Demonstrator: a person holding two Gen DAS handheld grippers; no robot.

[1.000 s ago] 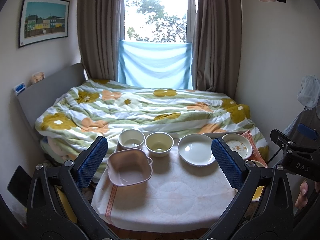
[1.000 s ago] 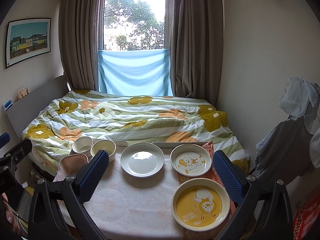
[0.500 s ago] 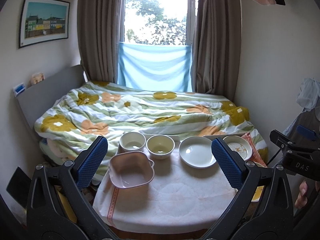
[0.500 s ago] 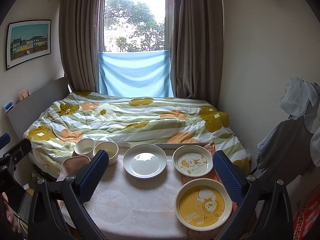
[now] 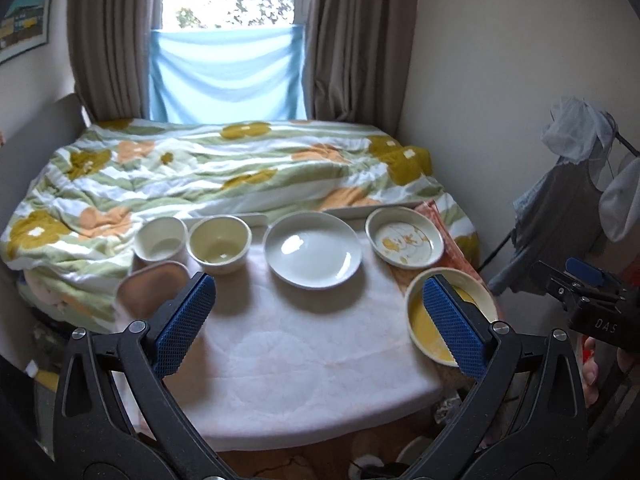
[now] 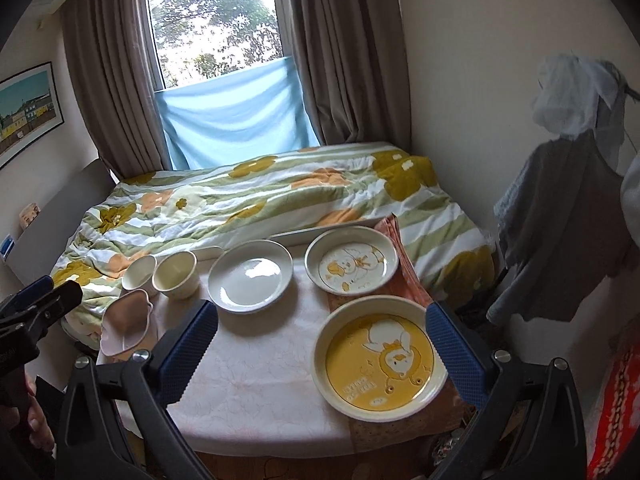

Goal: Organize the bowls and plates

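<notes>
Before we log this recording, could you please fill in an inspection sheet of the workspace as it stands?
Surface: table under a white cloth.
Job's things: white plate, two duck plates, two round bowls, pink bowl, all apart, unstacked.
Clutter: orange cloth under the duck plates.
Grippers: left gripper and right gripper open, holding nothing.
Cables: nothing seen.
Surroundings: bed, curtained window, hanging clothes.

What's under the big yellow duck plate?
The round yellow duck plate sits partly on an orange-pink patterned cloth, partly on the white tablecloth. Directly beneath it is hidden.
</notes>
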